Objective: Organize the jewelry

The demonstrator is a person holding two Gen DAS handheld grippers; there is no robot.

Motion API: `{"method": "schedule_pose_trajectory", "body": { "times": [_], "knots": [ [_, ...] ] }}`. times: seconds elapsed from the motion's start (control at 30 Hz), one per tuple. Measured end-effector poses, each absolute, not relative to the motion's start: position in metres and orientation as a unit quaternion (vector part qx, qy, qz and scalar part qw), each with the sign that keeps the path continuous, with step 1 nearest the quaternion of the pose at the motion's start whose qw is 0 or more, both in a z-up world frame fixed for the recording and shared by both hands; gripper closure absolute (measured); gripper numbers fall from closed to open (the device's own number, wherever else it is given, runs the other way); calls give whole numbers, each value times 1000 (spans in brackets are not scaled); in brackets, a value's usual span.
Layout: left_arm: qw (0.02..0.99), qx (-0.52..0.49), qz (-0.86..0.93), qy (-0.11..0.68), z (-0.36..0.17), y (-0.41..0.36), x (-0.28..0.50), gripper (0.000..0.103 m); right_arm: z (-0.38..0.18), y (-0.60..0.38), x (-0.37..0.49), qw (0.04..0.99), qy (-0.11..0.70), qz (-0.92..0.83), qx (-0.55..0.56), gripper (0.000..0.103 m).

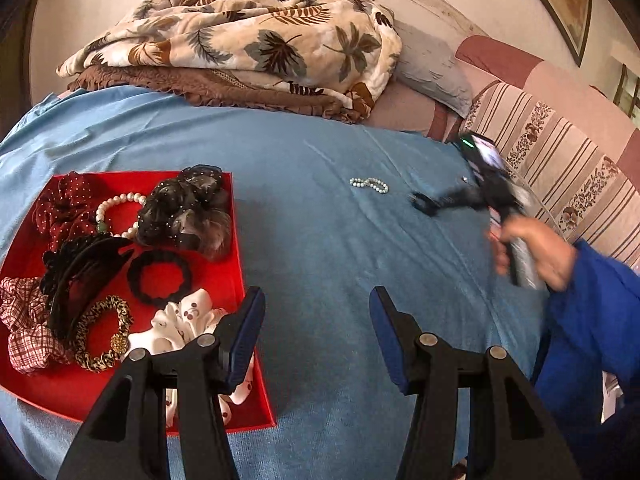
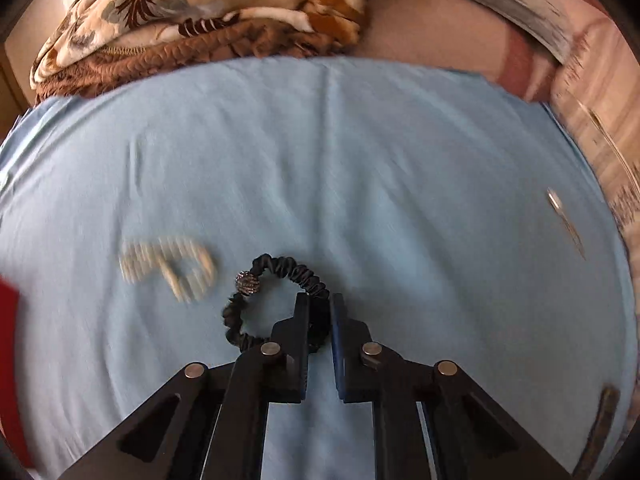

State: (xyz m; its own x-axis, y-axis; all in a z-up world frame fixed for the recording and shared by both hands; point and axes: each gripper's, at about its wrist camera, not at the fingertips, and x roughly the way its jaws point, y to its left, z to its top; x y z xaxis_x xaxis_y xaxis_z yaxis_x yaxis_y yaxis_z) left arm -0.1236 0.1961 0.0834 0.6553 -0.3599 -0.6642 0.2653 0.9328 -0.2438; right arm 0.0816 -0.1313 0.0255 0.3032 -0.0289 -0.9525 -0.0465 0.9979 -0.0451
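Note:
A red tray (image 1: 240, 236) lies on the blue cloth at the left, holding several scrunchies, a black claw clip (image 1: 80, 268), a pearl bracelet (image 1: 120, 204) and a black hair tie (image 1: 160, 276). My left gripper (image 1: 316, 312) is open and empty, hovering by the tray's right edge. A small pearl bracelet (image 1: 370, 185) lies on the cloth beyond it; it shows blurred in the right wrist view (image 2: 168, 264). My right gripper (image 2: 319, 304) is shut on a black hair tie with a sparkly bead (image 2: 280, 276), held above the cloth. The right gripper also shows in the left wrist view (image 1: 424, 204).
A leaf-print blanket (image 1: 248, 40) is piled on a brown quilt at the back of the bed. A striped floral sofa back (image 1: 560, 152) runs along the right. A small silver item (image 2: 564, 220) lies on the cloth at the right, blurred.

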Motion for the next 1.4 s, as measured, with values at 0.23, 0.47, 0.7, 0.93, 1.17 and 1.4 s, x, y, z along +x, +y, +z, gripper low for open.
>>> {"method": "schedule_pose_trajectory", "body": {
  "times": [0.23,0.47,0.7,0.93,1.17,1.4],
  "knots": [
    [899,-103,-152,399,90,192,-126,50,44,-172,18,811,582,28,54,86],
    [905,-30,-133,403,132,123,-104,50,44,-182,14,819,557,60,124,71],
    [885,25,-127,447,114,48,1,52,53,-183,7,813,554,86,157,66],
    [865,99,-109,479,72,-2,96,73,52,-192,9,807,552,89,190,63],
    [839,120,-144,511,37,-19,141,73,43,-188,18,800,566,89,180,62],
    [832,105,-156,521,39,-21,127,98,36,-187,22,798,572,84,170,64]
  ]
}}
